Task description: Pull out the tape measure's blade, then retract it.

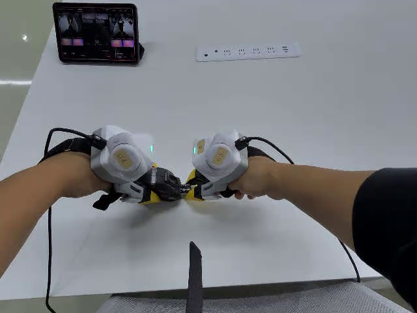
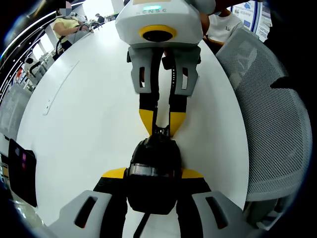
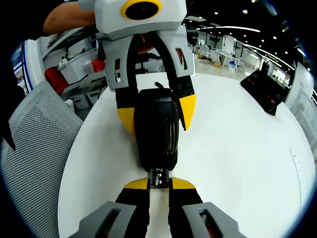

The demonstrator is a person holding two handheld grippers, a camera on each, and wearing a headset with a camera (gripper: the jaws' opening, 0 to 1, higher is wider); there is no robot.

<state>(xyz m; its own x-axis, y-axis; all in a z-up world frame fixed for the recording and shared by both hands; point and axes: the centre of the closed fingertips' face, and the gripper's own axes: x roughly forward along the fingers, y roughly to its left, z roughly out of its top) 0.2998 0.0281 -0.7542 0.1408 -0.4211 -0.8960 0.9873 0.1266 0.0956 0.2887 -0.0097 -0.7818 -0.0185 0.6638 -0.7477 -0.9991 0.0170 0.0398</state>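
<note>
Currently, tape (image 1: 168,184): black, rounded, hard-shelled case, at the near middle of the worktop (image 1: 313,98), between the grippers.
Left gripper (image 2: 153,173): fingers clamped on the case's sides.
Right gripper (image 3: 158,184): fingers pinched on the blade tip (image 3: 159,177), just right of the case.
Axis: blade lies left to right, barely out; the pull looks rightward.

Glossy plastic tape measure (image 2: 151,173), matt table (image 1: 293,98)
</note>
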